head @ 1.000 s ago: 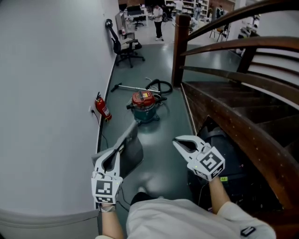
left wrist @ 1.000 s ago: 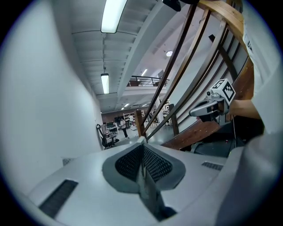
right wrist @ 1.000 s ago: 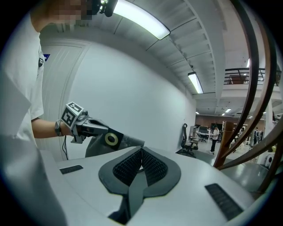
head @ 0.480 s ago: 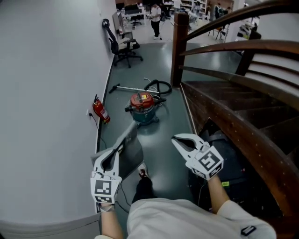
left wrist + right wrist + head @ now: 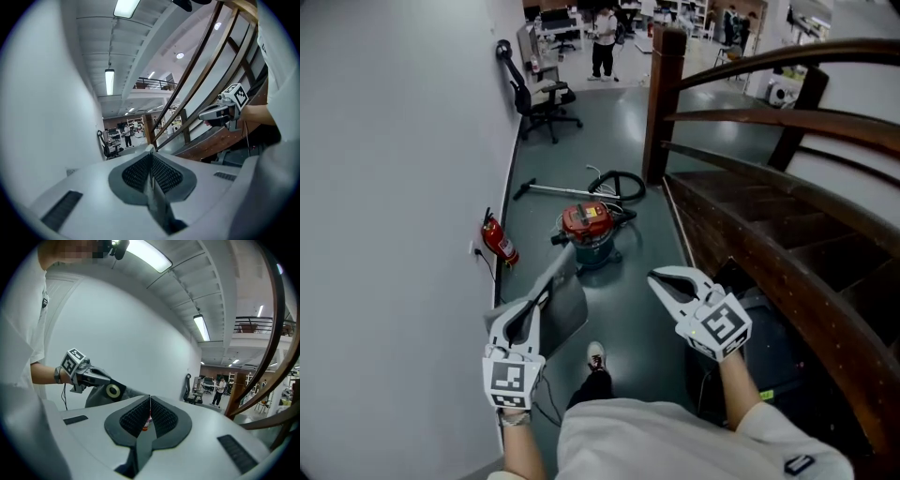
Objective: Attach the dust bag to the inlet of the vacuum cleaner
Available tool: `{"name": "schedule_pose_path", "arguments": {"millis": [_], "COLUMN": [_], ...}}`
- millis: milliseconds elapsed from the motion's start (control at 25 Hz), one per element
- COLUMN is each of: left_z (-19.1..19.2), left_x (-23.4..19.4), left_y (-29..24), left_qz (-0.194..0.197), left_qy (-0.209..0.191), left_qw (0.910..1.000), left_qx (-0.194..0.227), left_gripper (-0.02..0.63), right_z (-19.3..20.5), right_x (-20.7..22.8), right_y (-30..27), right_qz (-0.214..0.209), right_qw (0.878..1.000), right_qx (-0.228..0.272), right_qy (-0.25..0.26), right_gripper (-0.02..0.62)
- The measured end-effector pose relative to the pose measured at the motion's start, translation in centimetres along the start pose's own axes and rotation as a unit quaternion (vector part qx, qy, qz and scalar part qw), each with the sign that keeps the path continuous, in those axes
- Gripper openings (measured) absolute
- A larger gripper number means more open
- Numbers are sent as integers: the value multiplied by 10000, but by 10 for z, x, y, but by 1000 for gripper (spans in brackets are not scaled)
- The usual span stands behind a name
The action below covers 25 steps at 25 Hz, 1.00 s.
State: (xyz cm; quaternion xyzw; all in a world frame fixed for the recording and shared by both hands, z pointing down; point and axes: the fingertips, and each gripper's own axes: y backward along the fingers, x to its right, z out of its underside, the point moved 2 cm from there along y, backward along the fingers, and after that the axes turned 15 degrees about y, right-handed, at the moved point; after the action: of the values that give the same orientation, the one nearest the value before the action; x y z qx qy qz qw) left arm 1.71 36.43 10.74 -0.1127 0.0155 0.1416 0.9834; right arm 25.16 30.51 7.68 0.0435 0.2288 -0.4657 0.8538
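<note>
Grey fabric dust bag [image 5: 563, 306] pinched in left gripper [image 5: 562, 262] beside white wall [image 5: 394, 187]; right gripper [image 5: 655, 278] closed, empty, near brown wooden banister [image 5: 773, 274]; open dark-green floor [image 5: 630, 302] ahead.

Here's the head view, high over the person's chest, tipped steeply down along the floor toward the stair post [image 5: 659, 103], which stands far off. The left tool [image 5: 542, 298] and right tool [image 5: 656, 281] sit close at the bottom. The left gripper view rides low on its tool, facing nearly level at that post [image 5: 148, 129], with the right tool [image 5: 201, 116] right of it. The right gripper view faces likewise, post [image 5: 234, 397] right of centre, left tool [image 5: 105, 383] far left of it. All three share the post and the office chair [image 5: 542, 94] left of it.
</note>
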Motion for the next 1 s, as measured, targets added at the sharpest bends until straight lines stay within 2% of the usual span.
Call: {"name": "schedule_pose_path", "arguments": {"millis": [400,520,1000], "left_z": [-28,-32,-36], "left_x": [-84,-106,-171], "left_y": [-80,-97,-168], "left_qz": [30,9,36], "left_qy": [-23,30,96], "left_qw": [10000,10000,9999], "left_qx": [-16,-40,-135], "left_gripper": [20,20,20], "right_z": [6,10,37], "right_x": [61,75,108], "right_y": [-88,-111,-197], "right_qz": [274,374,158], "right_qw": [9993,9991,9985], "right_qx": [-8,-87,-522], "right_qy": [-256,-181,13], "right_gripper": [28,28,29]}}
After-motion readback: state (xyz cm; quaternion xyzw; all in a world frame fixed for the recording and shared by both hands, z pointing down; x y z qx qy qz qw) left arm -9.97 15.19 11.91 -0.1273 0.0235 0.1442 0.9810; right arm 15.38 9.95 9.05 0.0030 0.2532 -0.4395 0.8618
